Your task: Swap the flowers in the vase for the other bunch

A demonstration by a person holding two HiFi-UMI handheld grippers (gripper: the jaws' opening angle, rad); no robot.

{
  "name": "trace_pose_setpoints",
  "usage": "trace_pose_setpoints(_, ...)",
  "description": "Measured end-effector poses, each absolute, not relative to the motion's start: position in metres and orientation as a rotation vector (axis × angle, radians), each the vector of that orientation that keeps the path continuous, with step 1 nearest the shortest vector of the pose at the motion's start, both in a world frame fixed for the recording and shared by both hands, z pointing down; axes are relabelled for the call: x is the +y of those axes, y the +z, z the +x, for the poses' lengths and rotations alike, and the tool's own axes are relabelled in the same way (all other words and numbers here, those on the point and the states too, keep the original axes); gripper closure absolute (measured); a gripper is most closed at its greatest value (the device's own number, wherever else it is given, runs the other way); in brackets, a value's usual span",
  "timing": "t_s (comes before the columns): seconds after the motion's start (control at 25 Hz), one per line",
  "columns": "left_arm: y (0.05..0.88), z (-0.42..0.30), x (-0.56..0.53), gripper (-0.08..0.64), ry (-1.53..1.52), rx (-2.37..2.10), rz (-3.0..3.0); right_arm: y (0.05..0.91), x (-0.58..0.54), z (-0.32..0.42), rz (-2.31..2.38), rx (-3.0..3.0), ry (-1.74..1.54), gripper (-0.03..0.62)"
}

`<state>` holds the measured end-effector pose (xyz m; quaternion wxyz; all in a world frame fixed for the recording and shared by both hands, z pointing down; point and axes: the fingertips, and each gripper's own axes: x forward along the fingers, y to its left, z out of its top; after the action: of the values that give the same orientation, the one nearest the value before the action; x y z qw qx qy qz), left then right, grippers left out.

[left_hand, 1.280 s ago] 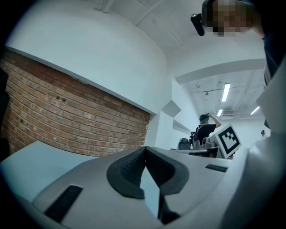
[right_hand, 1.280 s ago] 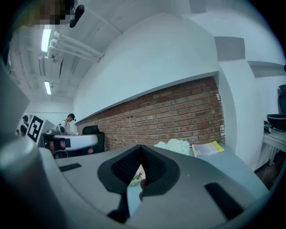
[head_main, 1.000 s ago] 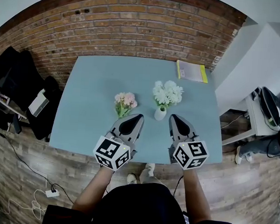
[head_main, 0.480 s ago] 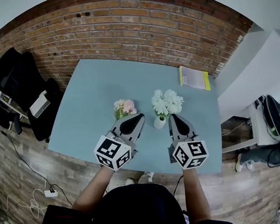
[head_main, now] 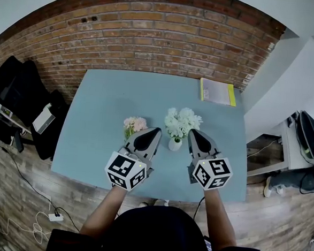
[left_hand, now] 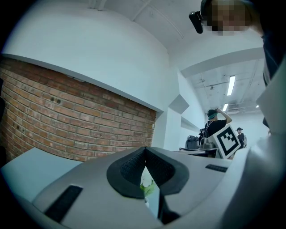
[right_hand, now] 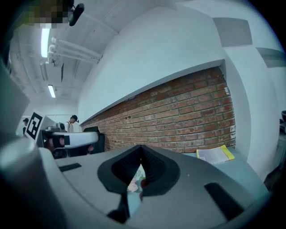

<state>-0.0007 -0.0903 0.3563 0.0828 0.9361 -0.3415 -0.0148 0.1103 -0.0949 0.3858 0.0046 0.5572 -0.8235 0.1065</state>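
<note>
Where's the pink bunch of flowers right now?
In the head view, the pink bunch sits on the blue table, left of the white vase and close beside the tip of the left gripper.

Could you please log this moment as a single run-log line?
stage: swap not yet begun | left gripper: shut, empty | right gripper: shut, empty | vase: holds white flowers | pink bunch: on table

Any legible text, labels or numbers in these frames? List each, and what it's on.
None readable.
Print on the yellow-edged booklet on the table: too small to read.
Cubes on the left gripper and right gripper: black-and-white square markers only, no letters.
</note>
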Motion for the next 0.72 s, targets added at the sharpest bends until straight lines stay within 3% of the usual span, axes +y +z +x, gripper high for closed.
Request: trace_pose_setpoints(0.72, 0.360, 0.033, -0.113, 0.552, -0.027, -1.097, 2.756, 0.407, -0.120, 0.143, 1.667, -2.615, 0.398, 0.578)
